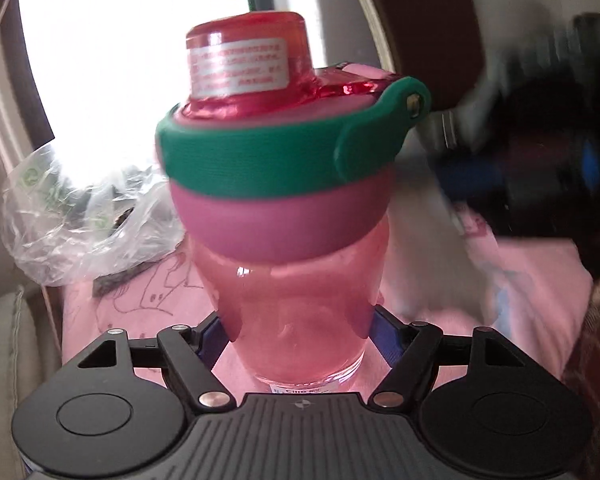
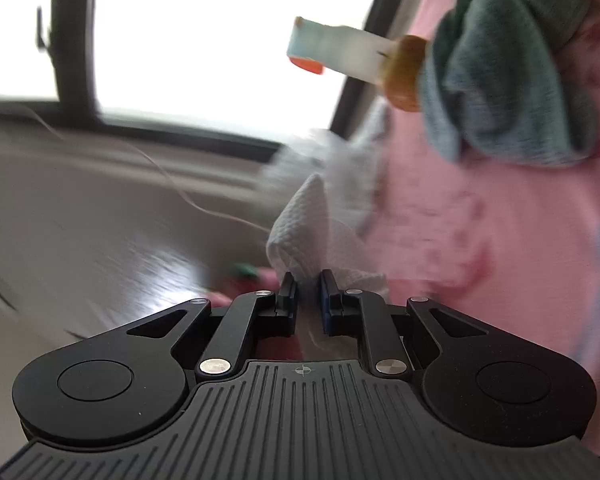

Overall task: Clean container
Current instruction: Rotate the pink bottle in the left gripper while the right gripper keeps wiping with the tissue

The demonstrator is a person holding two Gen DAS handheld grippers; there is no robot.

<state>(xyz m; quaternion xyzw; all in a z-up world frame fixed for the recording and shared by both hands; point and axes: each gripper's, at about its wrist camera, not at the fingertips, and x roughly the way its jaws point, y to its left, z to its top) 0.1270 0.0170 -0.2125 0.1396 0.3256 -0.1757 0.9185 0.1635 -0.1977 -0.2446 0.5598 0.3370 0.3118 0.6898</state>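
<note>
The left gripper (image 1: pixel 298 334) holds the container (image 1: pixel 292 216) upright, its jaws spread to the width of the clear pink lower body and pressed against both sides. The right gripper (image 2: pixel 305 292) has its jaws drawn narrow, pinching a folded white paper towel (image 2: pixel 300 224) that rises toward 12 o'clock.

Judged step: wiping, with container and towel both in hand. The next move calls for bringing the towel to the container wall while the left grip stays firm; the smooth, tapered body may slip if turned.

Container: translucent pink tumbler, matte mauve collar, green ribbed lid band (image 1: pixel 252 156) with a hinge tab at 2 o'clock, glossy red cap (image 1: pixel 246 52) bearing a white label. The towel is soft and embossed. A pink printed cloth (image 1: pixel 480 280) lies beneath; a crumpled clear plastic bag (image 1: pixel 72 216) sits at 9 o'clock. In the right view, a bunched grey-green cloth (image 2: pixel 508 68) lies at 1 o'clock.
</note>
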